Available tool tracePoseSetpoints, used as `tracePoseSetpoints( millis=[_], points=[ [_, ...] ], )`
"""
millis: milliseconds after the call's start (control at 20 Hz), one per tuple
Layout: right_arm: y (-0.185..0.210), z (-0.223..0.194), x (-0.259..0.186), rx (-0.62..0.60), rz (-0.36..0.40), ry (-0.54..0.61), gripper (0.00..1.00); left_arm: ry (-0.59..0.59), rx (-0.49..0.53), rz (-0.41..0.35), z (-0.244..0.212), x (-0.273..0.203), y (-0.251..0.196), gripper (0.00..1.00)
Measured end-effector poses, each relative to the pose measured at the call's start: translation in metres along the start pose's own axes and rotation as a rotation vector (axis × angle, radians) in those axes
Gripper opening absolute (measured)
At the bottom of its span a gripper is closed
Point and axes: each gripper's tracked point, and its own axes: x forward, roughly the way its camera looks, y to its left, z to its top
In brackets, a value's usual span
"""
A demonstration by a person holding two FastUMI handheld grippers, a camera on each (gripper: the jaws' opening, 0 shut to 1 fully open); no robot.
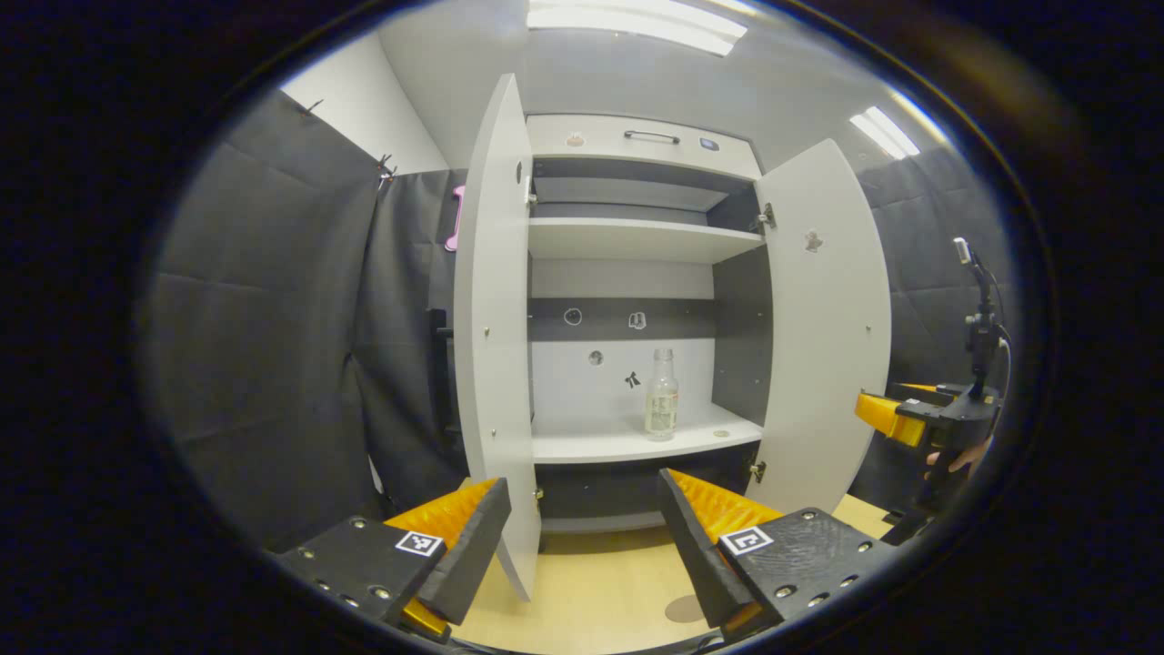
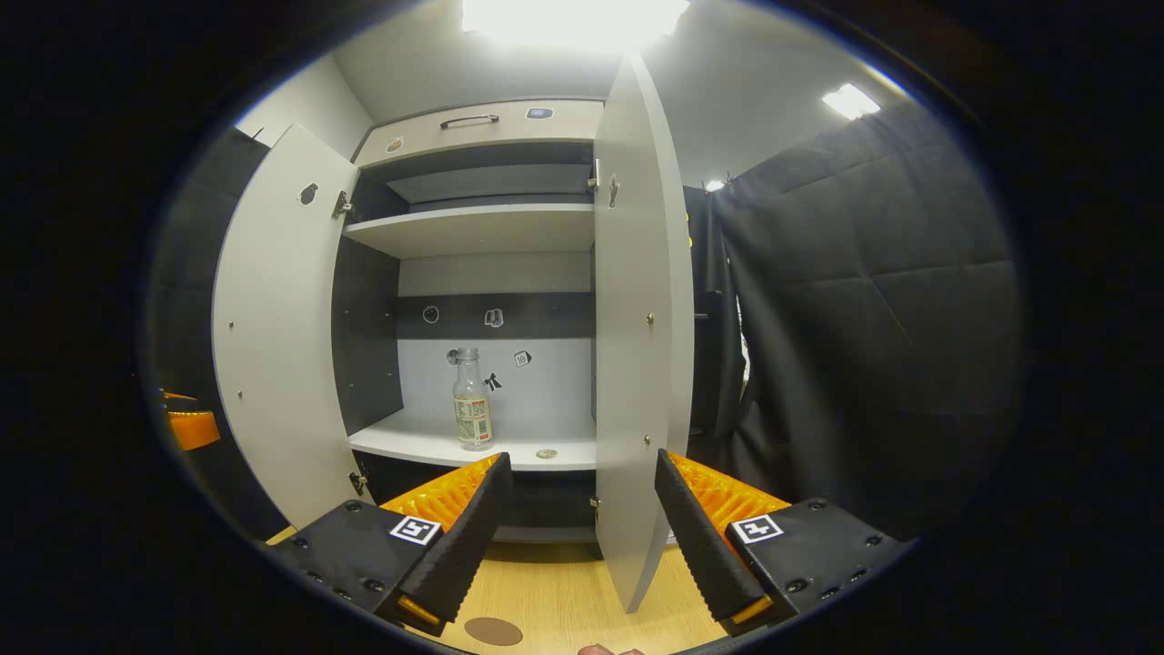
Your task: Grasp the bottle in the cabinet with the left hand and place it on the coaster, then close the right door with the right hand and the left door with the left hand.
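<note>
Nearest the camera in the left gripper view, the left gripper (image 1: 582, 546) stands with its jaws spread wide and nothing between them, hanging over the pale wooden worktop (image 1: 600, 582). On that worktop, just ahead of the jaws, lies the round brown coaster (image 1: 684, 609). The right gripper (image 2: 582, 537) is likewise wide open and empty, and the edge of the open right door (image 2: 637, 364) stands between its jaws from that camera's line of sight.

Farther off, the cabinet (image 1: 637, 136) has both doors swung out; the left door (image 1: 496, 327) rises close beside the left gripper. The bottle (image 1: 661, 394) stands upright on the lower shelf (image 1: 618, 444), towards its right half, apart from the walls.

The step in hand appears to be the reach for the bottle. It would go best if the left gripper steered clear of the left door's edge, entered level above the shelf, and closed on the bottle's labelled body, not its narrow neck, keeping it upright.
</note>
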Motion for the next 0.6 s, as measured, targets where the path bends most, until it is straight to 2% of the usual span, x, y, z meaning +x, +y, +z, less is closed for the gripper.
tracePoseSetpoints(
  millis=[350,600],
  points=[
    [-0.001,-0.001,-0.005,-0.003,-0.017,-0.004,1.0,-0.007,0.007,-0.025,0.0,0.003,-0.009,0.94],
    [-0.037,0.0,-0.022,0.013,-0.13,-0.014,1.0,0.016,-0.057,-0.141,-0.004,0.043,-0.046,0.94]
  ],
)
